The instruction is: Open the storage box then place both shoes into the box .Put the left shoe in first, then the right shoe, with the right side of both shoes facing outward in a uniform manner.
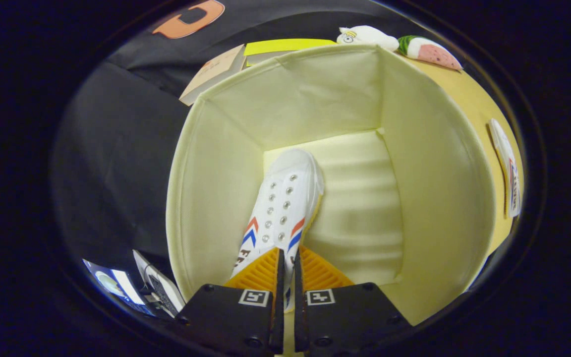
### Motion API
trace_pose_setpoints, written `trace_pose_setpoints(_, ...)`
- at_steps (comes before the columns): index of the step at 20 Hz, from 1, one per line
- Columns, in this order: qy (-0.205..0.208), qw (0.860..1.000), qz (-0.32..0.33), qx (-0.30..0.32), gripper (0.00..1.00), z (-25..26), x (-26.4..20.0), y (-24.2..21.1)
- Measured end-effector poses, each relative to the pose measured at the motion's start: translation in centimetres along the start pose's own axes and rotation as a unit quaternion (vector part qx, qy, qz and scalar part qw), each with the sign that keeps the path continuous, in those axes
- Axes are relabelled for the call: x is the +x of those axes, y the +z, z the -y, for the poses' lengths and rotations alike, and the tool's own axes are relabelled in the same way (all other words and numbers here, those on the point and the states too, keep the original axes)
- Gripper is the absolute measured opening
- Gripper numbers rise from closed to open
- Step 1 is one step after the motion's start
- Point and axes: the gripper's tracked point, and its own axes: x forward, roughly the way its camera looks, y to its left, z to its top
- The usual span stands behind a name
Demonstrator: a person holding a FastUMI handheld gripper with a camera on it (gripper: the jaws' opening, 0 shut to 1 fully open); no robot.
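Storage box (429, 163) open; hand-held gripper (288, 265) clamps white sneaker (285, 198) inside, left; second sneaker (506, 168) waits on counter (469, 104), right.

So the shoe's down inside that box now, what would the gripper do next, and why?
Probably open its fingers and let go. The hand-held gripper is closed on the heel end of the white shoe, whose toe already reaches the floor of the open storage box. A second shoe lies outside on the table.
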Motion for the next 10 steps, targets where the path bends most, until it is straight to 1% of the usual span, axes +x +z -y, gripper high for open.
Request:
trace_pose_setpoints(1, 0.001, 1.000, 0.002, -0.002, 0.30, -0.1, -0.2, 0.0)
trace_pose_setpoints(2, 0.003, 1.000, 0.006, -0.002, 0.40, -0.3, -0.7, 0.0)
trace_pose_setpoints(3, 0.005, 1.000, 0.011, -0.001, 0.56, -0.3, -1.3, 0.1)
trace_pose_setpoints(5, 0.004, 1.000, 0.026, -0.008, 0.80, -0.2, -2.9, 0.0)
trace_pose_setpoints(6, 0.004, 0.999, 0.039, -0.015, 0.84, -0.2, -4.1, 0.1)
trace_pose_setpoints(7, 0.004, 0.998, 0.055, -0.024, 0.90, -0.1, -5.4, 0.3)
trace_pose_setpoints(9, -0.001, 0.994, 0.094, -0.050, 0.94, 0.4, -8.4, 1.1)
trace_pose_setpoints(10, -0.004, 0.991, 0.116, -0.061, 0.94, 0.9, -10.1, 1.5)
